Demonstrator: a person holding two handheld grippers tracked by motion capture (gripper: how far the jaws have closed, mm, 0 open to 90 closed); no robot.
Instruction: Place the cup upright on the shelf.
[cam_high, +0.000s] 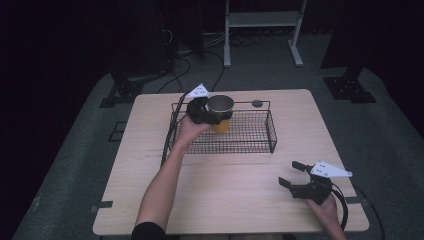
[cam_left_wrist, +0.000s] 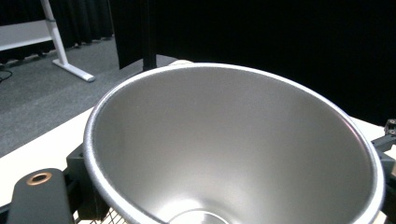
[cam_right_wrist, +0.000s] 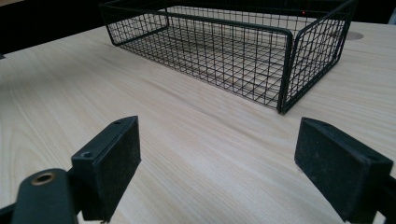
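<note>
A yellow cup (cam_high: 220, 112) with a silvery inside stands upright over the left part of the black wire basket (cam_high: 250, 134). My left gripper (cam_high: 212, 116) is shut on the cup, its jaws at either side of the cup's wall. In the left gripper view the cup's open mouth (cam_left_wrist: 233, 144) is right in front of the camera. My right gripper (cam_high: 290, 174) is open near the table's front right corner, held just above the wood. In the right gripper view its fingers (cam_right_wrist: 109, 163) stand wide apart with nothing between them, and the basket (cam_right_wrist: 285, 70) lies ahead.
The light wooden table (cam_high: 235, 200) carries the basket at the back centre. A dark round hole (cam_high: 257, 103) sits behind the basket. Beyond the table stand a white frame (cam_high: 262, 25), dark stands and floor cables.
</note>
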